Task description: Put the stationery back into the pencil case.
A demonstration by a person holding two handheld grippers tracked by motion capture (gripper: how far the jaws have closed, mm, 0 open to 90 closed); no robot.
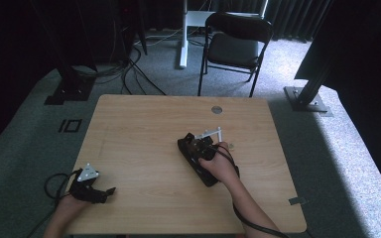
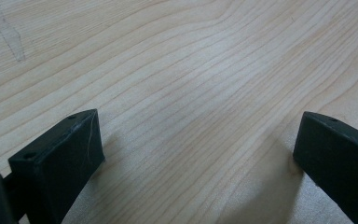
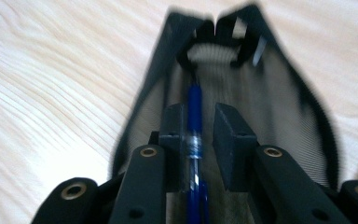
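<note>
Because the blue pen (image 3: 194,116) is light, stiff and smooth, it is best taken at mid-barrel; at the frame's centre it lies over a black mesh pouch (image 3: 279,107), between the right gripper's (image 3: 199,128) narrowly parted jaws, one pad seemingly touching it. At lower left of the high view, the left gripper (image 1: 95,192) is held wide and empty over the wooden table (image 1: 144,129).

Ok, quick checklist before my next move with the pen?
1. Pen between the right gripper's jaws: ok.
2. Pads clamped on pen: not ok, a gap shows at one pad.
3. Pen lined up along the mesh pouch: ok.
4. Pen tip inside the pouch: cannot tell, far end is blurred.
5. Left gripper open over bare table, clear of the work: ok.
</note>
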